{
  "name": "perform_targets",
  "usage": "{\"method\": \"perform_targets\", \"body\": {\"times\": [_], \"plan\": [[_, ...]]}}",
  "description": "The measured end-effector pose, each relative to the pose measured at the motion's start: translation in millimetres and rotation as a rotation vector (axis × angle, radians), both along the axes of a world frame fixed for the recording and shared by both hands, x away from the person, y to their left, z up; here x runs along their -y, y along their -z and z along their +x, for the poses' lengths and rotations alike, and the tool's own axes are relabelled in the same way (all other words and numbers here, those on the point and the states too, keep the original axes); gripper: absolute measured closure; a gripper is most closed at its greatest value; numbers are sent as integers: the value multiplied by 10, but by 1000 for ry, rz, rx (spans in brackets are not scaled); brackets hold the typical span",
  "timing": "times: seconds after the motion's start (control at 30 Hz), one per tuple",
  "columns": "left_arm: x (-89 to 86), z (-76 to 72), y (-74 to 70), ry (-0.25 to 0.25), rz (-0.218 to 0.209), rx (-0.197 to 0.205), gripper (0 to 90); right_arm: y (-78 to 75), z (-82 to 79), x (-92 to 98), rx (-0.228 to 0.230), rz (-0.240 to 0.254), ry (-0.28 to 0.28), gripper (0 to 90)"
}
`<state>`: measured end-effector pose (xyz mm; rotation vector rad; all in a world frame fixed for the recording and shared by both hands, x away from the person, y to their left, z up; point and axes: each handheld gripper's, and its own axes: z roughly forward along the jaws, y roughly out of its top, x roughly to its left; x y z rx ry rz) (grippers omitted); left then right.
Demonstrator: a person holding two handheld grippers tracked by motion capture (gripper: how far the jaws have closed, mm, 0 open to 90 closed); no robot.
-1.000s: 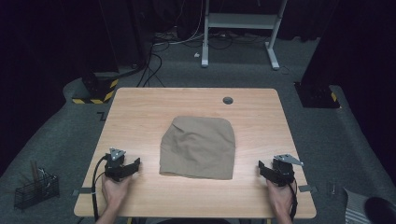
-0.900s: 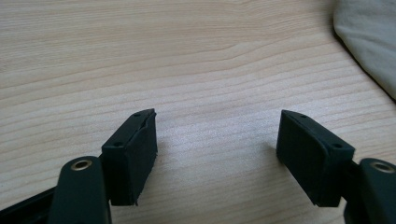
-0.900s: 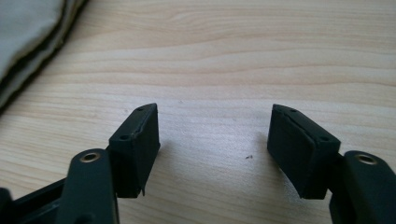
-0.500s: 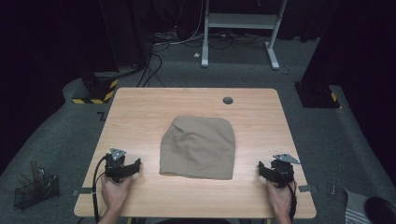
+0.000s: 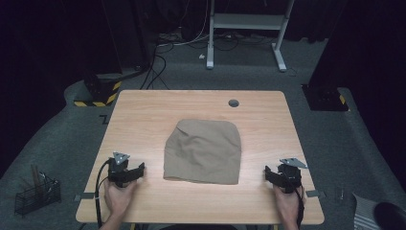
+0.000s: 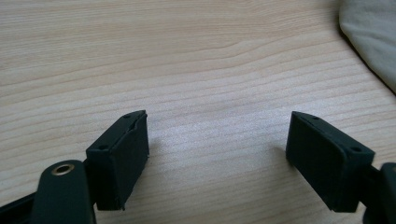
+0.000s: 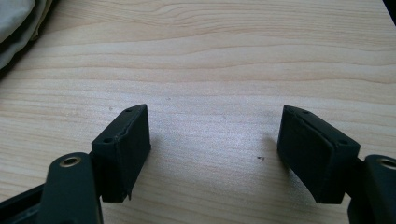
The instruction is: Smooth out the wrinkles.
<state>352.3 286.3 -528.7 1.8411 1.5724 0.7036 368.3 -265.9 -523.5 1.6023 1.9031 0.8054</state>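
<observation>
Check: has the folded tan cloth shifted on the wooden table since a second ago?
No. The folded tan cloth lies in the same spot below the round dark grommet hole in the wooden table.

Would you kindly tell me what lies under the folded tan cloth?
The tan cloth rests flat on the wooden table. Whatever sits beneath its middle is covered; bare wood shows all around it.
</observation>
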Motion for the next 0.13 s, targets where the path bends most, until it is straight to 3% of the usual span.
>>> {"method": "perform_targets", "body": {"times": [0.13], "plan": [[5,5,1,-3,-5,0,205,0,0,-1,-1,1,1,254]]}}
